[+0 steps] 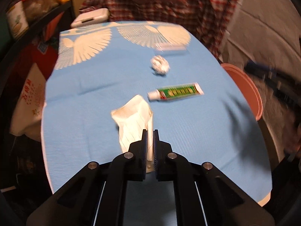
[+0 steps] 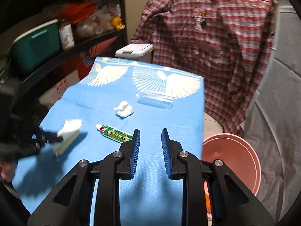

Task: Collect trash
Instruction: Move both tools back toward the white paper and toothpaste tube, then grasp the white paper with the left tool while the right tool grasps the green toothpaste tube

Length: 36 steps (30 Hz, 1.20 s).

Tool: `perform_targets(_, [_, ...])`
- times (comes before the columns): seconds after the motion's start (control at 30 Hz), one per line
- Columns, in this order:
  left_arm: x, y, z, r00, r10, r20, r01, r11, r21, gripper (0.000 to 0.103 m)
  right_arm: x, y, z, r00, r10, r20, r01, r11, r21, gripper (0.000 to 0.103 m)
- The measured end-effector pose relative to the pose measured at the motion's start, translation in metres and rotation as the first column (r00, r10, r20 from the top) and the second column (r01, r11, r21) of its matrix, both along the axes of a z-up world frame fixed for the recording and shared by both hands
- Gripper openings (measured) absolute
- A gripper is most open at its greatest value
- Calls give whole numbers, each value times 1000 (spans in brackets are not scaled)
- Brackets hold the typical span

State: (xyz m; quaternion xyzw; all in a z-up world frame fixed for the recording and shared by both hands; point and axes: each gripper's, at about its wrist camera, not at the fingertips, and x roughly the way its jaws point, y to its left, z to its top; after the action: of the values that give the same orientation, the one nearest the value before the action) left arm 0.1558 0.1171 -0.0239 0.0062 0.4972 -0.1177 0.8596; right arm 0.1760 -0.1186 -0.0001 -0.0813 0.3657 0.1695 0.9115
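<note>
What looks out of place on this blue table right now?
Loose trash on the blue tablecloth: a crumpled tissue, a green toothpaste tube lying askew, and a clear plastic wrapper near the far edge. The left gripper is shut on a folded paper wrapper. The pink bucket sits beside the table.

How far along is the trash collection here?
Nothing visibly binned yet; the pink bucket's inside is hidden. In hand: left tongs clamp a paper wrapper. Left on the table: crumpled tissue, tube, clear packet. Right tongs are open, empty.
</note>
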Motion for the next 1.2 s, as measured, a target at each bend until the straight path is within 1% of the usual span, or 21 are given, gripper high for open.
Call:
perform_targets(0.2, [15, 17, 10, 995, 93, 21, -92, 995, -36, 6, 16, 26, -25, 996, 79, -41, -81, 995, -54, 24])
perform_targets(0.33, [23, 22, 12, 993, 115, 23, -113, 992, -58, 6, 26, 43, -41, 988, 140, -68, -145, 986, -75, 26])
perform_targets(0.4, [27, 24, 13, 992, 120, 24, -118, 991, -65, 6, 33, 54, -51, 982, 172, -75, -179, 980, -91, 28])
perform_targets(0.53, [32, 28, 15, 991, 135, 23, -133, 987, -89, 6, 42, 72, -69, 965, 240, -105, -252, 961, -117, 29])
perform_targets(0.57, [33, 29, 16, 990, 136, 24, -133, 987, -95, 6, 42, 75, -72, 962, 252, -108, -265, 956, -129, 31])
perform_targets(0.6, [34, 29, 16, 991, 135, 24, -132, 986, -97, 6, 43, 78, -76, 957, 265, -114, -281, 948, -149, 36])
perform_targets(0.7, [36, 30, 17, 991, 132, 26, -129, 986, -103, 6, 46, 84, -84, 945, 292, -148, -314, 935, -162, 41])
perform_targets(0.73, [36, 31, 17, 991, 134, 25, -130, 986, -104, 6, 46, 86, -86, 943, 297, -151, -320, 932, -169, 42])
perform_targets(0.77, [38, 33, 16, 991, 135, 24, -132, 986, -106, 6, 47, 87, -88, 942, 300, -149, -324, 928, -182, 45])
perform_targets(0.83, [40, 35, 15, 990, 141, 21, -138, 984, -109, 6, 50, 88, -89, 942, 300, -152, -325, 928, -183, 48])
perform_targets(0.93, [42, 37, 14, 989, 145, 18, -142, 984, -111, 6, 53, 89, -92, 941, 298, -157, -324, 929, -179, 48])
perform_targets(1.03, [42, 38, 14, 989, 145, 18, -142, 983, -113, 6, 52, 91, -92, 938, 311, -153, -336, 923, -187, 44])
perform_targets(1.1, [43, 39, 15, 989, 146, 21, -143, 983, -117, 6, 49, 93, -92, 934, 325, -150, -350, 916, -195, 32])
perform_targets(1.2, [43, 40, 18, 989, 147, 29, -143, 982, -124, 6, 43, 96, -90, 926, 353, -136, -376, 898, -227, 22])
